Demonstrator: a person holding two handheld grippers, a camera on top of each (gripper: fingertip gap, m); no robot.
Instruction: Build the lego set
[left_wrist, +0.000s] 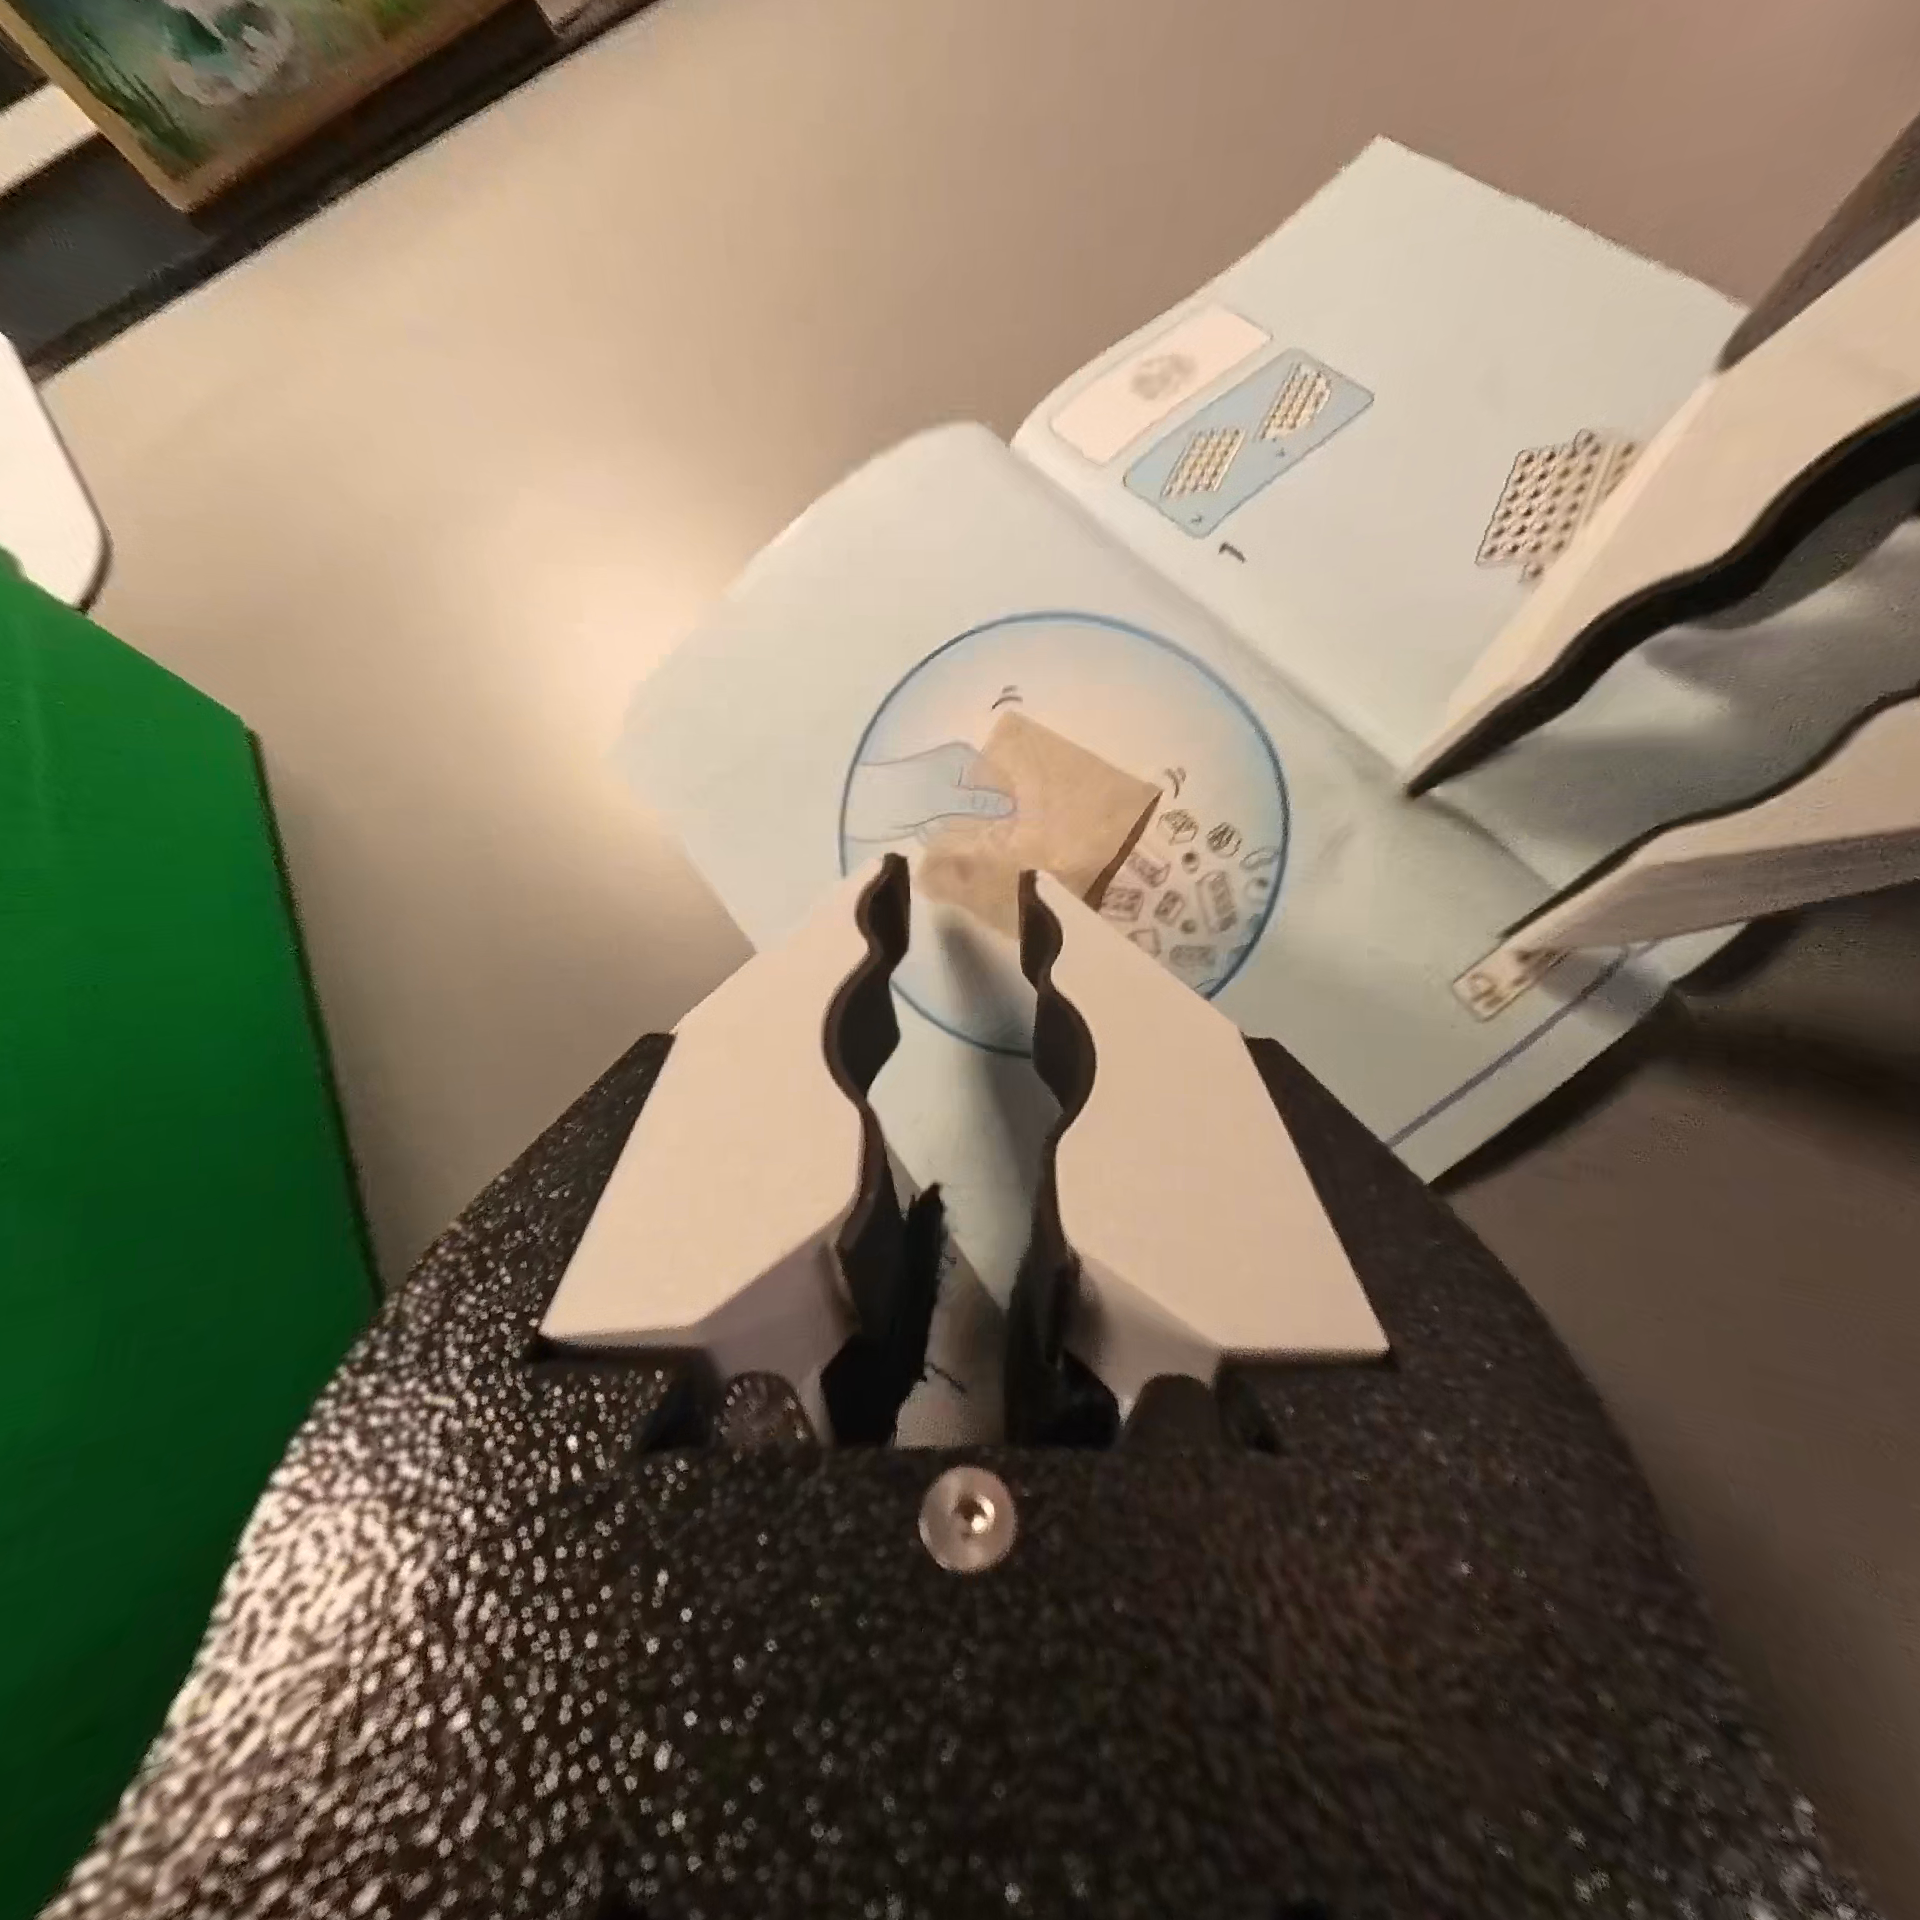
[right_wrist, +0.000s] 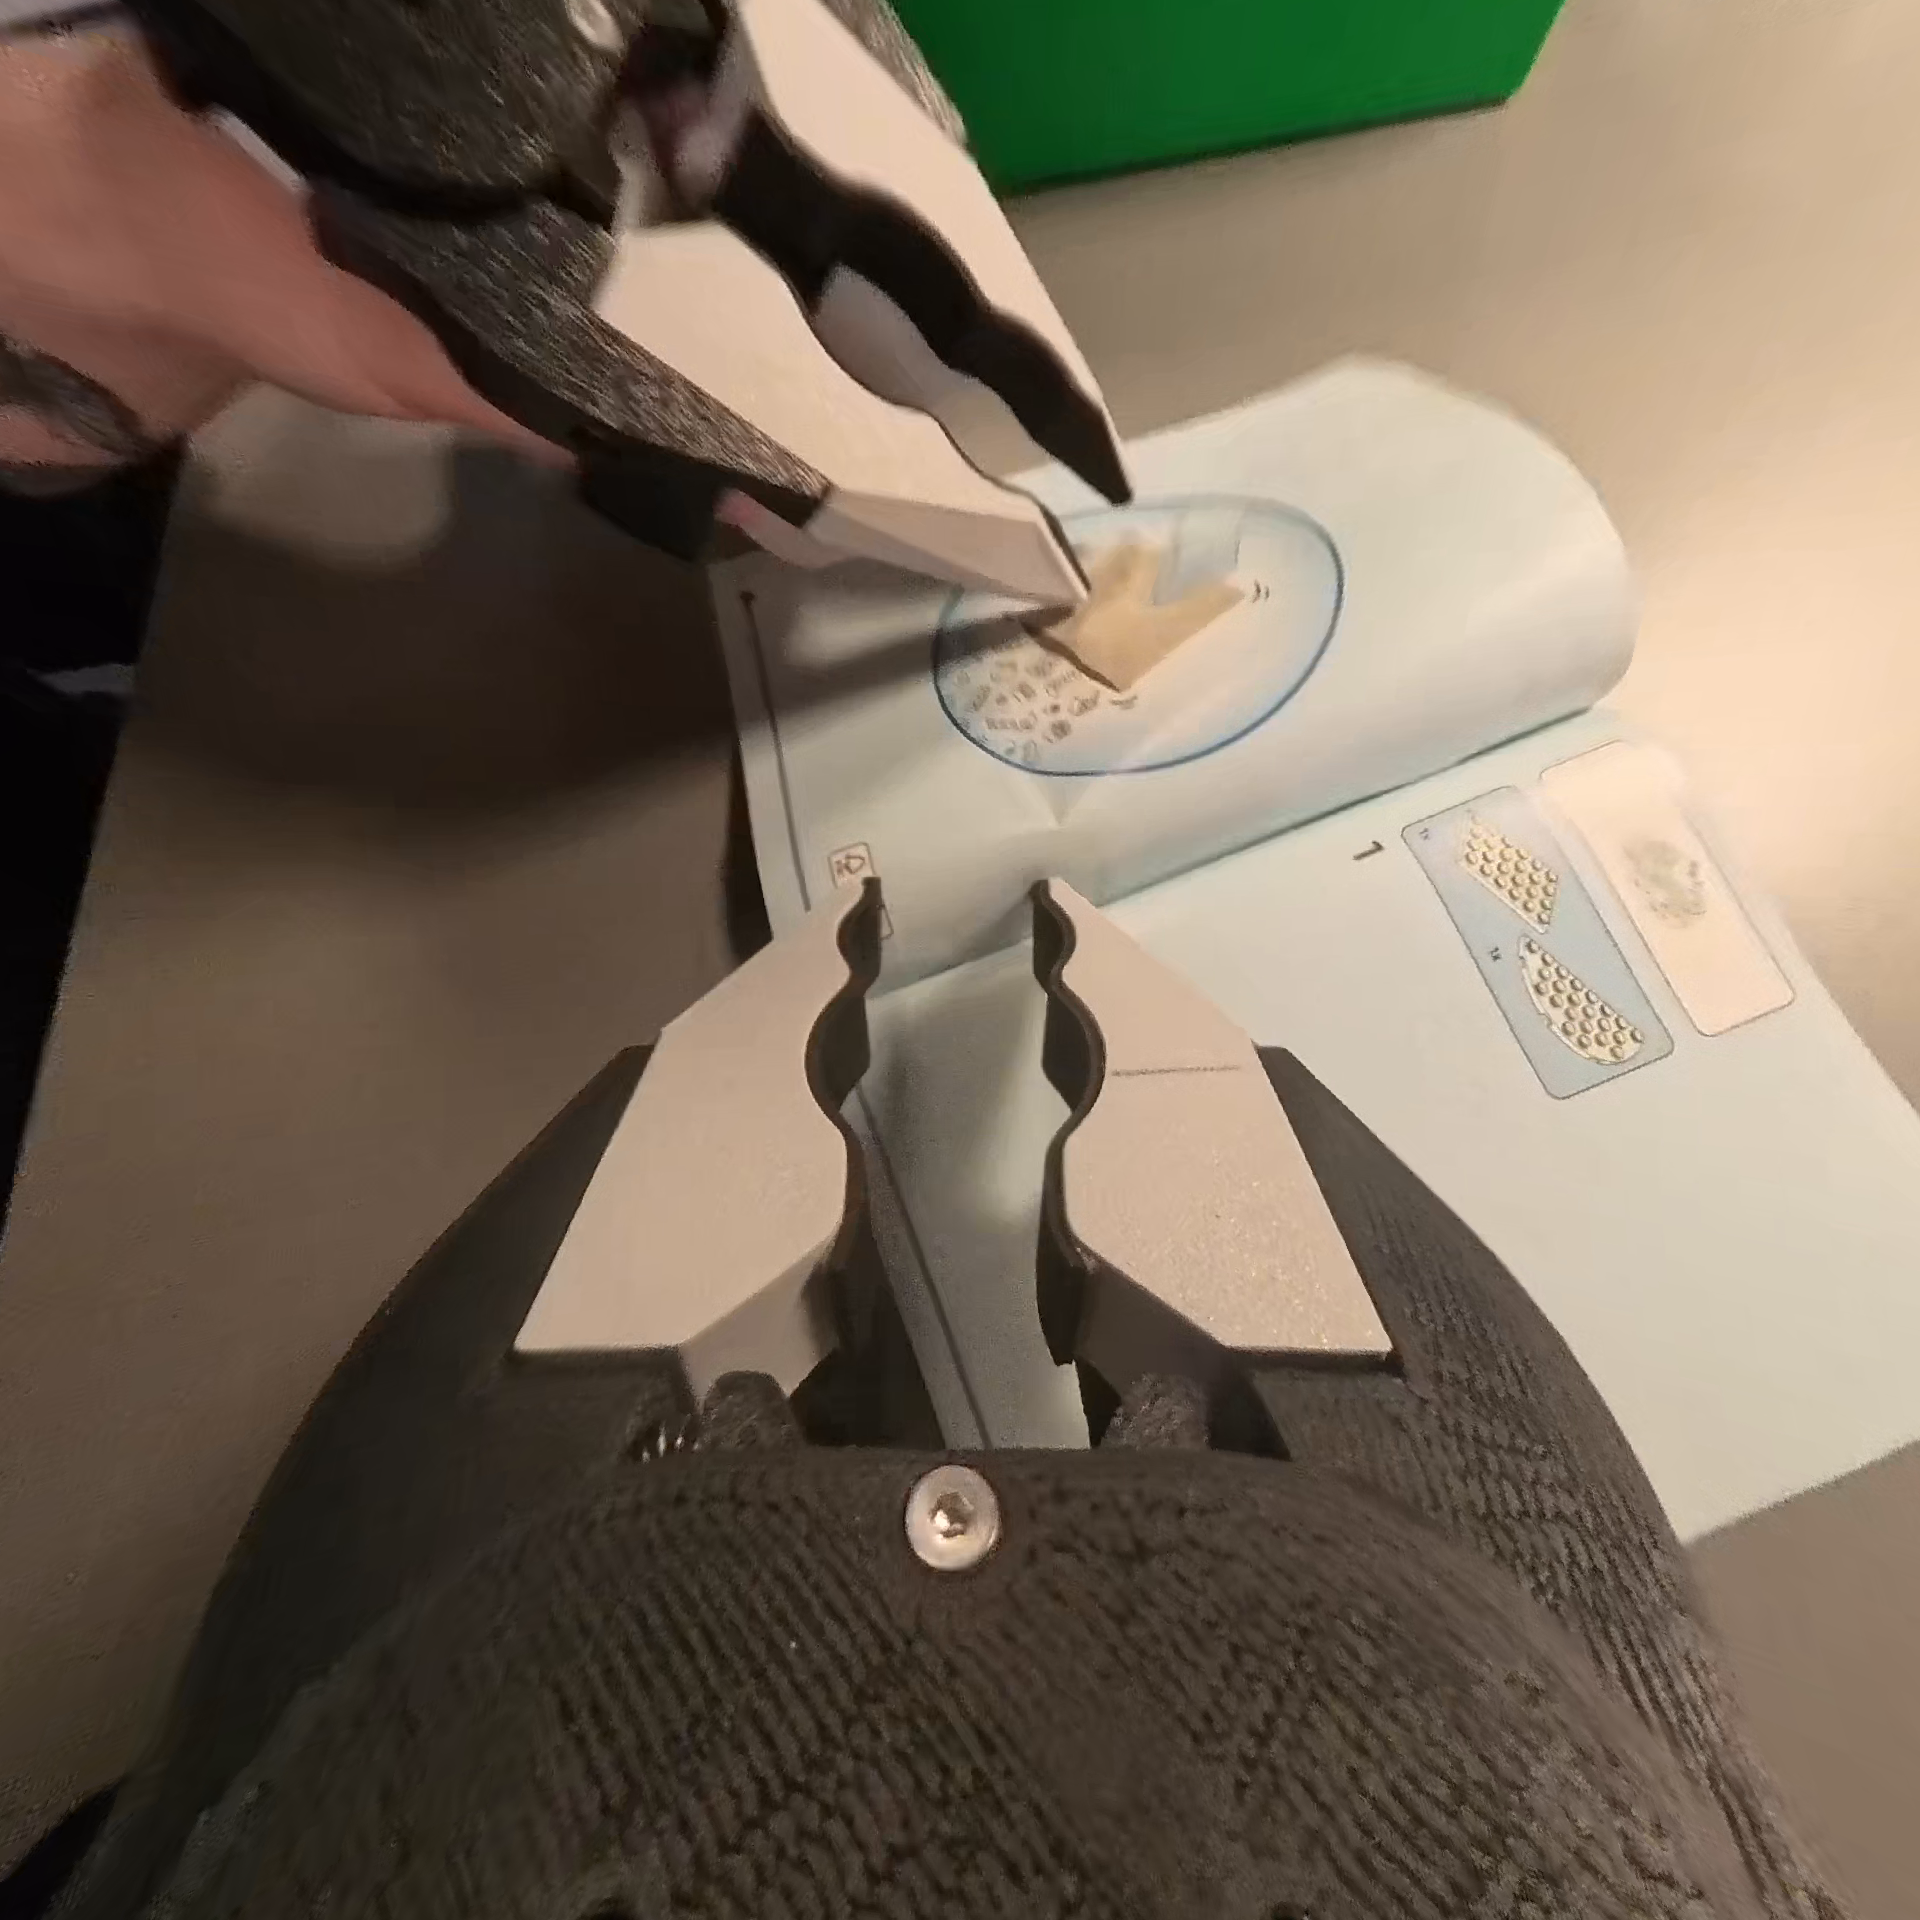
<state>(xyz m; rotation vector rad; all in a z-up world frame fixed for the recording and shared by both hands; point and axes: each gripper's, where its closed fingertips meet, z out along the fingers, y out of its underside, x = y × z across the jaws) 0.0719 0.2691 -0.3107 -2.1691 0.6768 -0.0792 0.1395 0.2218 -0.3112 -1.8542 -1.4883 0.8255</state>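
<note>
An open pale-blue instruction booklet (left_wrist: 810, 582) lies flat on the beige table; it also shows in the right wrist view (right_wrist: 1455, 582). Its left page has a round drawing of a bag and pieces, its right page drawings of studded plates. My left gripper (left_wrist: 961, 873) is open and empty, its tips low over the round drawing. It shows from the side in the right wrist view (right_wrist: 1096, 545). My right gripper (right_wrist: 956, 885) is open and empty over the booklet's near edge, and shows at the right of the left wrist view (left_wrist: 1460, 868). No loose bricks show.
A green box (left_wrist: 125, 1039) stands close on the left of my left gripper, and at the top of the right wrist view (right_wrist: 1247, 73). A printed box (left_wrist: 208, 83) sits at the table's far edge. A white object (left_wrist: 42, 488) is beside the green box. A hand (right_wrist: 156, 260) holds the left gripper.
</note>
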